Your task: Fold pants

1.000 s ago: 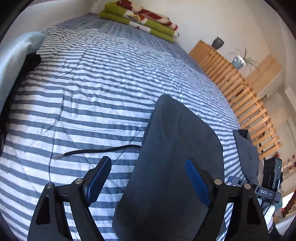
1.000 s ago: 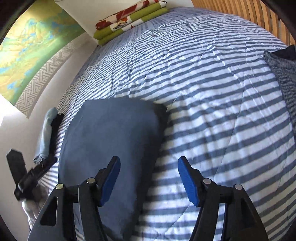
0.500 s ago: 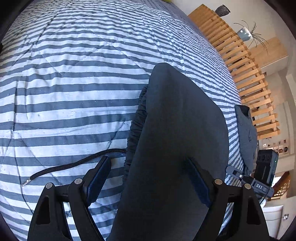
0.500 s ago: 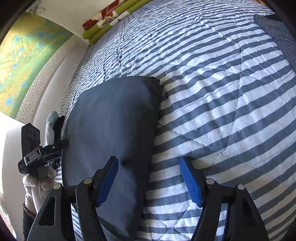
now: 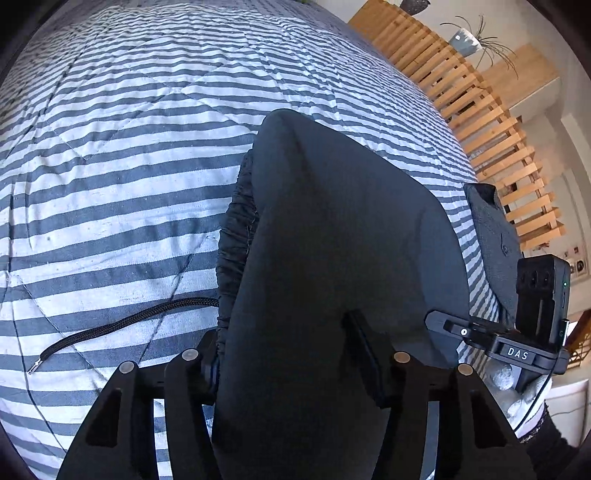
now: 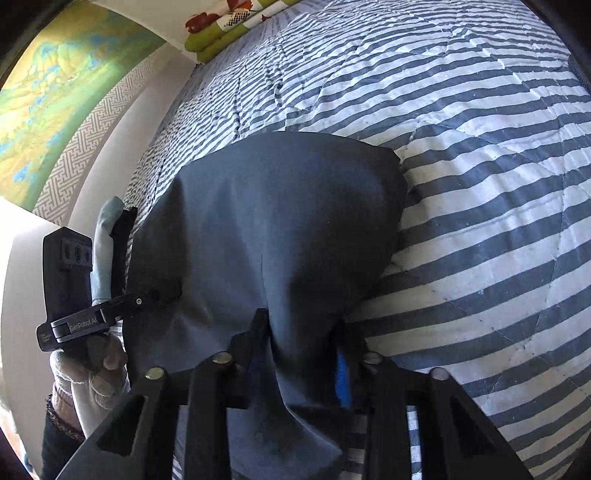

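Observation:
Dark blue pants [image 5: 343, 240] lie folded on the striped bedspread [image 5: 129, 147]. Their gathered elastic waistband [image 5: 232, 240] shows along the left side, and a black drawstring [image 5: 122, 325] trails out over the stripes. My left gripper [image 5: 288, 362] is shut on the near edge of the pants, the cloth bunched between its fingers. In the right wrist view the pants [image 6: 280, 221] rise from the bed toward my right gripper [image 6: 301, 354], which is shut on the near right edge. A gloved hand [image 6: 92, 373] holds the left gripper there.
A wooden slatted rail [image 5: 480, 110] runs along the bed's right side, with a potted plant [image 5: 469, 40] behind it. Another dark garment [image 5: 495, 236] lies by the rail. Light blue cloth [image 6: 105, 251] sits at the left edge. Green folded blankets [image 6: 221, 33] are at the far end.
Both grippers were open above the pants. They have come down onto the near edge and shut on the cloth, which now lifts and bunches between the fingers.

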A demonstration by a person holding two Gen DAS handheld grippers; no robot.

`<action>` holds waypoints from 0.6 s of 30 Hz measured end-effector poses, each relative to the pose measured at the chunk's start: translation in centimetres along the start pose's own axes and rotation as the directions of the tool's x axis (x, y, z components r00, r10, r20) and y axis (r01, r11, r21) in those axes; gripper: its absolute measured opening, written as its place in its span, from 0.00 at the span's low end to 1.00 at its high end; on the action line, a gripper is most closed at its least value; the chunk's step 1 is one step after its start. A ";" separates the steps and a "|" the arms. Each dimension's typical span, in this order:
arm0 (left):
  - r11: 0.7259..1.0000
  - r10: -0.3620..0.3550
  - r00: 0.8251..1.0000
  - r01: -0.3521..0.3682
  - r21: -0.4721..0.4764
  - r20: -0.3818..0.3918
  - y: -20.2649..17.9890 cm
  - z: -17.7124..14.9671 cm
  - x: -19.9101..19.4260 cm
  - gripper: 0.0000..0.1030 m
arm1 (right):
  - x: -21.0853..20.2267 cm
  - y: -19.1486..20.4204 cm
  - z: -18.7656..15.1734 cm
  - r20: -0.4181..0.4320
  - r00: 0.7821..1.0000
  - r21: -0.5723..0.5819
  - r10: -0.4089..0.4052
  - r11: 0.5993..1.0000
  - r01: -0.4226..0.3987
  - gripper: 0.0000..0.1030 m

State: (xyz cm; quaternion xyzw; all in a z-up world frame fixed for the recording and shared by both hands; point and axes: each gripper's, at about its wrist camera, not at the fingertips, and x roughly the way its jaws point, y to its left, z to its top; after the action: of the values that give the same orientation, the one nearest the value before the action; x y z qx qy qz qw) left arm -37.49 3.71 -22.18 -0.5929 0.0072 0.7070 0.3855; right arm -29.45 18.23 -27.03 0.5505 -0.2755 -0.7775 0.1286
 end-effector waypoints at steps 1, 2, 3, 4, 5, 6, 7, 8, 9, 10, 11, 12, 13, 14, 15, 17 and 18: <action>1.000 0.007 1.000 -0.007 0.012 0.010 -0.2 -0.1 -0.1 0.61 | 0.0 0.1 -0.1 0.001 1.000 -0.007 -0.003 1.000 0.003 0.15; 1.000 0.019 1.000 -0.019 0.020 0.019 -0.2 -0.2 0.0 0.65 | -0.1 0.3 -0.2 0.007 1.000 -0.020 -0.004 1.000 0.004 0.15; 1.000 0.028 0.999 -0.028 0.011 0.025 -0.1 -0.3 0.3 0.76 | -0.2 0.3 -0.2 0.011 1.000 -0.028 -0.002 1.000 0.003 0.15; 1.000 0.016 1.000 -0.016 -0.006 0.022 0.1 -0.3 0.8 0.79 | -0.2 0.2 -0.4 0.009 1.000 -0.023 0.002 1.000 -0.002 0.16; 1.000 0.012 0.999 -0.012 0.002 0.046 -0.1 -0.5 0.7 0.77 | 0.0 0.1 -0.4 0.001 1.000 -0.009 0.008 1.000 -0.008 0.18; 1.000 0.018 0.999 -0.019 0.020 0.033 -0.6 -0.6 0.9 0.66 | 0.3 -0.1 -0.3 -0.011 1.000 0.005 0.018 1.000 -0.018 0.19; 0.998 0.040 0.998 -0.042 0.036 0.040 -1.1 -0.7 0.8 0.59 | 0.4 -0.3 -0.2 -0.015 1.000 0.016 0.021 1.000 -0.021 0.19; 0.999 0.037 0.998 -0.038 0.033 0.045 -1.4 -0.8 0.6 0.55 | 0.5 -0.3 -0.3 -0.013 1.000 0.016 0.018 1.000 -0.018 0.16; 1.000 0.020 0.998 -0.022 0.023 0.057 -1.5 -1.0 0.1 0.46 | 0.4 0.1 -0.3 -0.005 1.000 -0.003 0.004 1.000 -0.004 0.15; 1.000 0.001 0.997 -0.002 0.011 0.073 -1.5 -1.0 -0.5 0.37 | 0.2 0.6 -0.4 0.007 1.000 -0.026 -0.013 1.000 0.013 0.13; 1.000 -0.026 0.996 0.026 -0.002 0.086 -1.7 -1.2 -1.2 0.34 | -0.2 1.2 -0.5 0.019 1.000 -0.043 -0.024 0.999 0.025 0.12; 0.999 -0.047 0.994 0.048 -0.006 0.100 -1.8 -1.4 -1.9 0.31 | -0.6 1.7 -0.5 0.034 0.999 -0.054 -0.027 0.998 0.029 0.11; 0.999 -0.054 0.992 0.054 0.000 0.114 -2.1 -1.6 -2.6 0.30 | -1.2 2.2 -0.5 0.049 0.998 -0.062 -0.026 0.998 0.029 0.11; 0.998 -0.055 0.990 0.055 0.005 0.126 -2.5 -2.0 -3.2 0.29 | -1.8 2.9 -0.5 0.068 0.997 -0.080 -0.028 0.996 0.034 0.11; 0.998 -0.057 0.989 0.056 0.009 0.136 -2.6 -2.4 -3.8 0.29 | -2.5 3.7 -0.6 0.091 0.995 -0.106 -0.039 0.993 0.049 0.10; 0.998 -0.065 0.984 0.063 0.019 0.166 -3.1 -3.2 -5.2 0.28 | -3.9 5.4 -0.9 0.133 0.989 -0.166 -0.059 0.983 0.081 0.10; 0.997 -0.075 0.980 0.073 0.015 0.185 -3.3 -3.6 -5.9 0.28 | -4.7 6.0 -1.2 0.149 0.987 -0.188 -0.063 0.978 0.091 0.10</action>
State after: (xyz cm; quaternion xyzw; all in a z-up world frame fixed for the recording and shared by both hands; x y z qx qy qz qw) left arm -32.66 1.18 -16.75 -0.5228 -0.0479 0.7443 0.4129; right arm -27.24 15.36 -20.26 0.4886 -0.1856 -0.8424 0.1314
